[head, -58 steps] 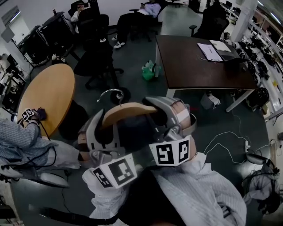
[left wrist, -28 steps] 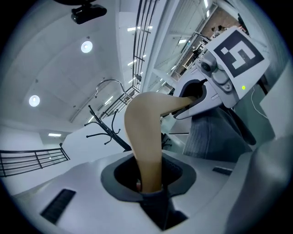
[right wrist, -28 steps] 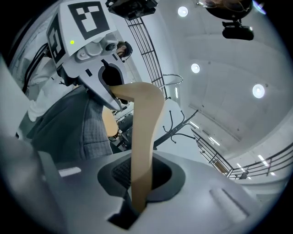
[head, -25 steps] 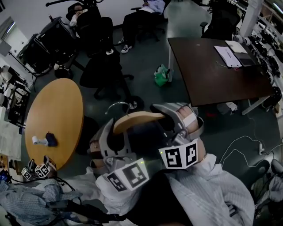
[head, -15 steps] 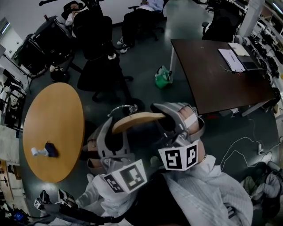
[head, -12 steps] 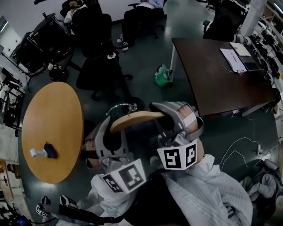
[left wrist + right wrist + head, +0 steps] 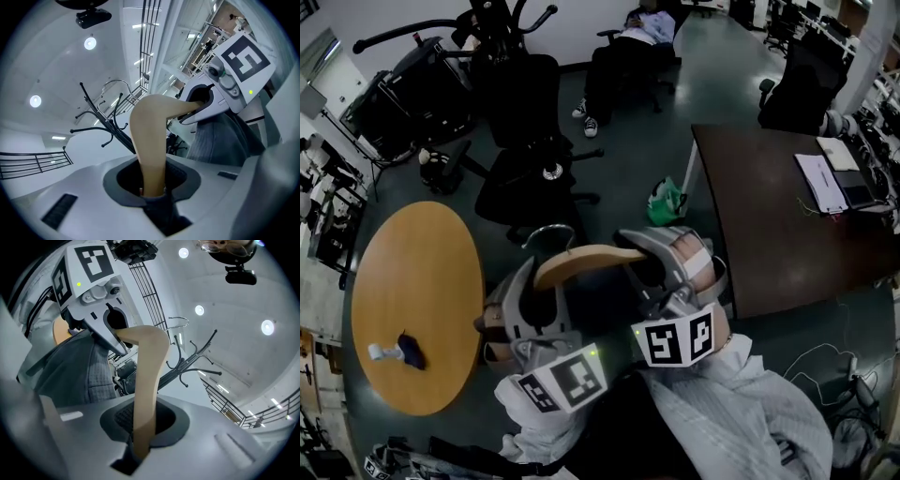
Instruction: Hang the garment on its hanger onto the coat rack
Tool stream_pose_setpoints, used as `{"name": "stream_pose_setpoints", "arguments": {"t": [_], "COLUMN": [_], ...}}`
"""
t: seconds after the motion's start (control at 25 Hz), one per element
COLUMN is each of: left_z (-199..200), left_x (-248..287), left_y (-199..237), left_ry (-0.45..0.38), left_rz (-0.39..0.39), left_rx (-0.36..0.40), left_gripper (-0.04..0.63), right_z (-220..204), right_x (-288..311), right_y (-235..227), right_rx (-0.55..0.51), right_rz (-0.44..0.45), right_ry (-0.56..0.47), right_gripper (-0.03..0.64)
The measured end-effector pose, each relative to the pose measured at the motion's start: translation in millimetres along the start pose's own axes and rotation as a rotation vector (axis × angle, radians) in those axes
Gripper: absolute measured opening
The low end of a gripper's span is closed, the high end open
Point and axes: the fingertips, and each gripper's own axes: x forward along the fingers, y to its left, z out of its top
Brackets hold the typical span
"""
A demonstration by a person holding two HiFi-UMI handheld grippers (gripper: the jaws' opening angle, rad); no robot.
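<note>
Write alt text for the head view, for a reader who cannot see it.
Seen from above, the left gripper and right gripper each grip one end of a wooden hanger carrying a dark garment. A round wooden table lies left, a dark desk right, and a coat rack ahead.

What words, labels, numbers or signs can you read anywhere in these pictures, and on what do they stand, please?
No readable text anywhere.
Left marker cube and right marker cube: black-and-white square patterns only, no letters or numbers.
Papers on the dark desk: print too small to read.
</note>
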Motion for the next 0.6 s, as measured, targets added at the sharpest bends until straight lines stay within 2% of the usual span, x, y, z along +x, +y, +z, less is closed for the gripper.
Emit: {"name": "stream_pose_setpoints", "arguments": {"t": [0.28,0.48,0.6], "left_z": [23,21,16], "left_x": [73,108,127], "left_y": [20,35,51], "left_ry": [0.011,0.034,0.017], "left_rz": [0.071,0.084,0.09], "left_rx": [-0.009,0.007,0.007], "left_gripper": [0.087,0.087,0.087], "right_z": [-31,-37,-34], "right_x": [60,96,121], "right_y": [-54,-72,-80], "right_rx": [-0.041,-0.055,-0.064], "right_rz": [0.003,-0.002,-0.016], "right_ry": [-0.082,-0.106,-0.106], "right_gripper": [0.029,0.029,0.029]}}
